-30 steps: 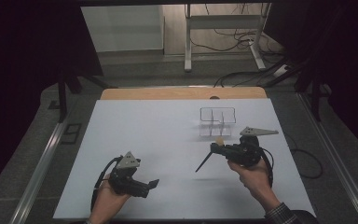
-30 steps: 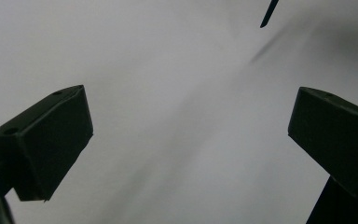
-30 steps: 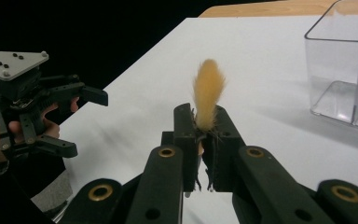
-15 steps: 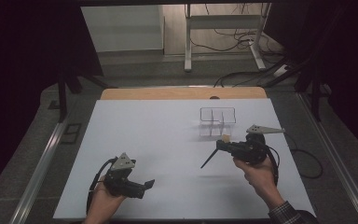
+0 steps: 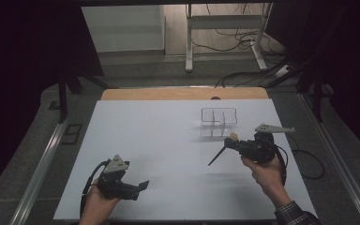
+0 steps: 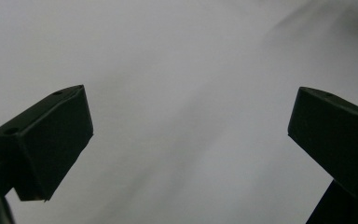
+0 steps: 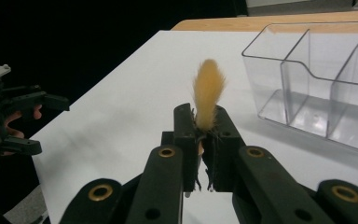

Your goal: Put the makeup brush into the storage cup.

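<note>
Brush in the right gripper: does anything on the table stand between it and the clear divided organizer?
Nothing visible does. The right gripper holds the brush, and only bare white table lies before the clear organizer.

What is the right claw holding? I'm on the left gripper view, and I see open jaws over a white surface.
Observer: The right claw is shut on a brush, and the tan bristles stick up past its jaws.
Operator: Where does the handle point?
Observer: In the high view the black handle slants from the claw toward the middle of the white table.
Operator: Anything close by?
Observer: A clear organizer with three compartments stands on the table just beyond the claw. The compartments look empty.
</note>
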`<state>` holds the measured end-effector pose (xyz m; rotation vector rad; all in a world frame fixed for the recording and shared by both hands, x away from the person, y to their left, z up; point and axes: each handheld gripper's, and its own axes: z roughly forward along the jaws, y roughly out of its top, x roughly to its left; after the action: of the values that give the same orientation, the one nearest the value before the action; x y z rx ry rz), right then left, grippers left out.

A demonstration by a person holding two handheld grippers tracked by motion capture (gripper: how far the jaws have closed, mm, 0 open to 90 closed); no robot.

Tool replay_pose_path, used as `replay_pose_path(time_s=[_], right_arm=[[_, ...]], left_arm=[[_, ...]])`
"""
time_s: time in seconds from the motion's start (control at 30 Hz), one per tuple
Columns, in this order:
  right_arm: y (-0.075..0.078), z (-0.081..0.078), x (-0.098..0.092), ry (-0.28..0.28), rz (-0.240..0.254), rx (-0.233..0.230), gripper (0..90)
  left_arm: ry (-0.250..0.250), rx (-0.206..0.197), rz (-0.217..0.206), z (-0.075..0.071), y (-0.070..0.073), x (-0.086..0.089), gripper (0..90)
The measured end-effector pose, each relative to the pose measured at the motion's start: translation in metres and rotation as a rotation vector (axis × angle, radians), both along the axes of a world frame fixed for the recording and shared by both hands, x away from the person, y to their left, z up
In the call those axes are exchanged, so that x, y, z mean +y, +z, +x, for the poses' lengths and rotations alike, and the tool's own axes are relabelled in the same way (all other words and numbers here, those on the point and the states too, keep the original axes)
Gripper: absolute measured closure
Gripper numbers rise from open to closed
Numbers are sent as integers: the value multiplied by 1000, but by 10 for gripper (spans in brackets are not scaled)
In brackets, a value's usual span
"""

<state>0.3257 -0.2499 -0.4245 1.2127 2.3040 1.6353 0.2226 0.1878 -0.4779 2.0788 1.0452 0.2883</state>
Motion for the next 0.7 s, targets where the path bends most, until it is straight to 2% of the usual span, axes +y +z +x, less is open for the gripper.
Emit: replay_pose_path(time_s=[0.5,0.7], right_arm=[[3,2,-11,-28,-17,-18,838],[3,3,-14,-39,-22,-23,838]], left_arm=[[51,4,-7,-5,-1,18,5],[65,7,6,-7,-2,23,6]])
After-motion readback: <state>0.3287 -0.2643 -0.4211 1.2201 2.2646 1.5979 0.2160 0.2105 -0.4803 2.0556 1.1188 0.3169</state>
